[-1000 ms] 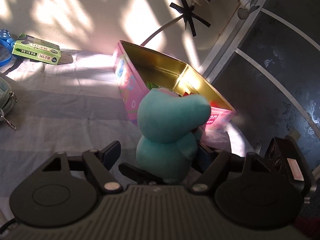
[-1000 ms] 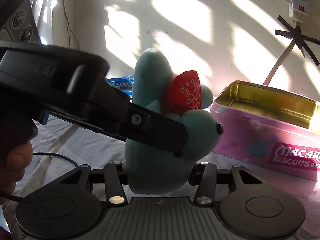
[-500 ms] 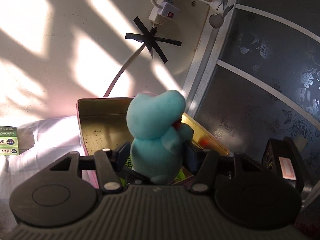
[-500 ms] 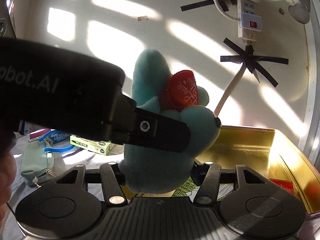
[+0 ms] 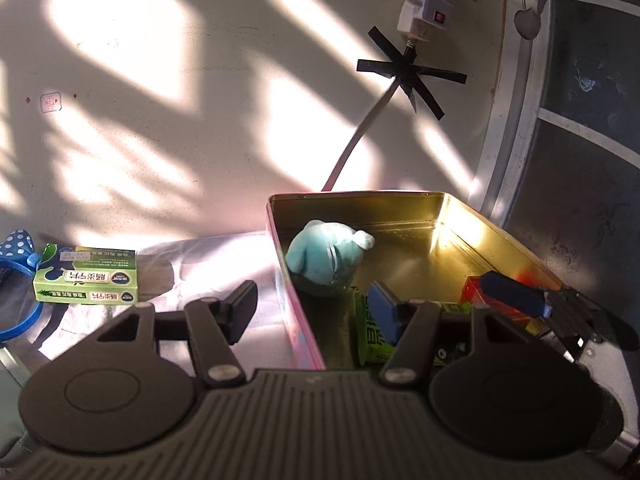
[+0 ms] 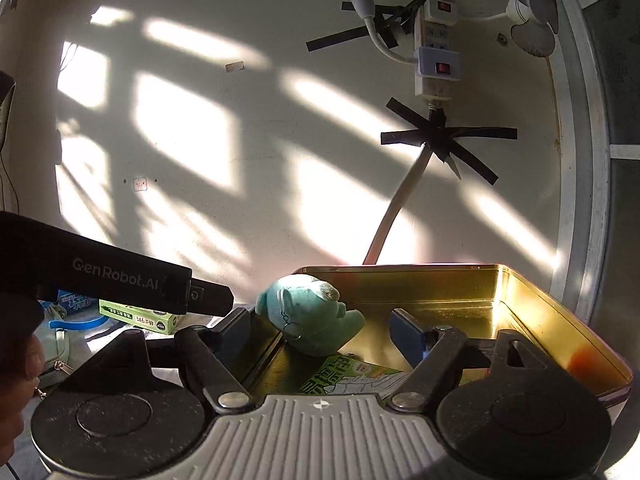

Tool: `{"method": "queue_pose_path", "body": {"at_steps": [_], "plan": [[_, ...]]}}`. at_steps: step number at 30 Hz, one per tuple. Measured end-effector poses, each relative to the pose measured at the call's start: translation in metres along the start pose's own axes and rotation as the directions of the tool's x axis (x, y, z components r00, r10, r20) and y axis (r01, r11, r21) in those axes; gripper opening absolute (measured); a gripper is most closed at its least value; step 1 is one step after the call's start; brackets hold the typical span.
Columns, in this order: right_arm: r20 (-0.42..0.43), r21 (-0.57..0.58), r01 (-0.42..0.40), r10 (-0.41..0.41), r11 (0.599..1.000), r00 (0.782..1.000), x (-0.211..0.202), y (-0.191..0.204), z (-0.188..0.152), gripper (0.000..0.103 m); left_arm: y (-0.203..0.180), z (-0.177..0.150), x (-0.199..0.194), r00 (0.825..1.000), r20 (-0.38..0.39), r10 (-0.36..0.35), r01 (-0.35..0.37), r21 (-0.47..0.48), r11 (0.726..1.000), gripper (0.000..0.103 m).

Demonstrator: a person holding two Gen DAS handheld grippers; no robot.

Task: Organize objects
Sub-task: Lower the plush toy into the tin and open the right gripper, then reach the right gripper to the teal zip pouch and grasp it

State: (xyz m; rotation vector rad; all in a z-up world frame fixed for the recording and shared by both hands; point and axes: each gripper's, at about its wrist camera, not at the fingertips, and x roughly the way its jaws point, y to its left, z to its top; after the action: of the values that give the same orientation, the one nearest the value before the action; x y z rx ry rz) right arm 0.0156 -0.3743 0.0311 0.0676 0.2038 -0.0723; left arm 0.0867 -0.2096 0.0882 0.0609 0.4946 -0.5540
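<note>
A teal plush toy [image 5: 326, 258] lies inside the gold-lined pink tin [image 5: 496, 236], near its left wall; it also shows in the right wrist view [image 6: 310, 314] inside the tin [image 6: 560, 320]. My left gripper [image 5: 314, 306] is open and empty, straddling the tin's left wall. My right gripper [image 6: 320, 334] is open and empty, just behind the toy; one of its fingers [image 5: 516, 294] reaches over the tin in the left wrist view. A green packet [image 6: 352, 380] and a red box [image 5: 476, 290] lie in the tin.
A green box [image 5: 88, 280] and a blue polka-dot headband [image 5: 16, 252] lie on the cloth to the left. A grey-green pouch [image 6: 56, 356] sits further left. A wall with a taped power strip [image 6: 436, 60] stands behind the tin.
Both grippers held the plush toy and carried it over the tin. Both have opened and the toy now lies in the tin.
</note>
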Motion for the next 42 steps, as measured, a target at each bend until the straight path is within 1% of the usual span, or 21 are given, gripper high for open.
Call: {"method": "queue_pose_path", "body": {"at_steps": [3,5,8,14,18,21,24,25,26,27,28,29,30,31,34,36,37,39,40,41,42], "plan": [[0.023,0.003,-0.015,0.015,1.000,1.000,-0.017,0.010,-0.003,0.072,0.007,-0.006,-0.016,0.999,0.009,0.049,-0.049,0.001,0.999,0.064],[0.031,0.005,-0.050,0.050,0.999,0.998,-0.026,0.017,-0.004,0.072,0.014,-0.011,-0.026,0.997,0.001,0.080,-0.080,-0.005,0.997,0.064],[0.032,-0.032,-0.102,0.103,0.994,0.994,-0.036,0.034,-0.005,0.072,0.028,-0.022,-0.037,0.991,-0.025,0.128,-0.128,-0.027,0.991,0.064],[-0.030,-0.090,-0.215,0.213,0.972,0.977,-0.043,0.076,-0.013,0.072,0.062,-0.044,-0.057,0.978,-0.060,0.198,-0.202,-0.074,0.977,0.064],[-0.097,-0.093,-0.297,0.288,0.950,0.953,-0.038,0.101,-0.018,0.072,0.087,-0.059,-0.072,0.969,-0.073,0.235,-0.242,-0.110,0.964,0.064],[-0.165,-0.088,-0.364,0.347,0.927,0.923,-0.029,0.120,-0.023,0.072,0.111,-0.071,-0.089,0.965,-0.069,0.254,-0.262,-0.150,0.953,0.064],[-0.235,-0.087,-0.429,0.400,0.899,0.886,-0.017,0.142,-0.029,0.072,0.146,-0.083,-0.110,0.953,-0.064,0.296,-0.302,-0.219,0.928,0.064],[-0.256,-0.086,-0.451,0.417,0.888,0.872,-0.013,0.148,-0.030,0.072,0.159,-0.087,-0.116,0.945,-0.064,0.322,-0.327,-0.248,0.912,0.064],[-0.291,-0.082,-0.488,0.448,0.869,0.846,-0.006,0.158,-0.031,0.073,0.171,-0.090,-0.121,0.935,-0.069,0.349,-0.354,-0.278,0.893,0.064],[-0.317,-0.078,-0.515,0.469,0.853,0.824,-0.001,0.167,-0.032,0.075,0.184,-0.093,-0.125,0.924,-0.077,0.375,-0.380,-0.313,0.871,0.064],[-0.334,-0.078,-0.534,0.483,0.842,0.809,0.005,0.177,-0.033,0.078,0.200,-0.098,-0.130,0.911,-0.092,0.402,-0.407,-0.356,0.841,0.064],[-0.344,-0.083,-0.546,0.490,0.834,0.801,0.011,0.186,-0.034,0.084,0.214,-0.102,-0.134,0.902,-0.105,0.419,-0.425,-0.393,0.815,0.064],[-0.354,-0.088,-0.555,0.494,0.827,0.794,0.016,0.195,-0.034,0.086,0.222,-0.105,-0.137,0.896,-0.114,0.429,-0.435,-0.418,0.797,0.064],[-0.369,-0.088,-0.562,0.497,0.823,0.786,0.024,0.205,-0.035,0.087,0.235,-0.111,-0.141,0.887,-0.125,0.445,-0.451,-0.452,0.770,0.064],[-0.396,-0.040,-0.574,0.514,0.818,0.761,0.044,0.225,-0.035,0.091,0.256,-0.123,-0.148,0.859,-0.141,0.491,-0.493,-0.485,0.722,0.064],[-0.413,-0.001,-0.567,0.517,0.823,0.750,0.060,0.235,-0.036,0.092,0.266,-0.133,-0.147,0.855,-0.154,0.495,-0.499,-0.503,0.706,0.064],[-0.421,0.025,-0.562,0.518,0.827,0.744,0.068,0.239,-0.036,0.092,0.273,-0.141,-0.146,0.860,-0.158,0.485,-0.490,-0.523,0.698,0.063],[-0.437,0.058,-0.553,0.519,0.831,0.735,0.082,0.246,-0.039,0.094,0.272,-0.148,-0.149,0.862,-0.099,0.497,-0.470,-0.524,0.711,0.064],[-0.451,0.055,-0.549,0.512,0.834,0.731,0.089,0.251,-0.041,0.096,0.273,-0.147,-0.151,0.865,-0.091,0.493,-0.461,-0.531,0.711,0.064],[-0.475,0.051,-0.549,0.504,0.835,0.722,0.094,0.257,-0.043,0.101,0.274,-0.148,-0.151,0.867,-0.089,0.491,-0.456,-0.538,0.709,0.064],[-0.467,0.033,-0.551,0.500,0.834,0.729,0.095,0.261,-0.041,0.100,0.276,-0.148,-0.151,0.869,-0.084,0.488,-0.451,-0.542,0.709,0.064]]}}
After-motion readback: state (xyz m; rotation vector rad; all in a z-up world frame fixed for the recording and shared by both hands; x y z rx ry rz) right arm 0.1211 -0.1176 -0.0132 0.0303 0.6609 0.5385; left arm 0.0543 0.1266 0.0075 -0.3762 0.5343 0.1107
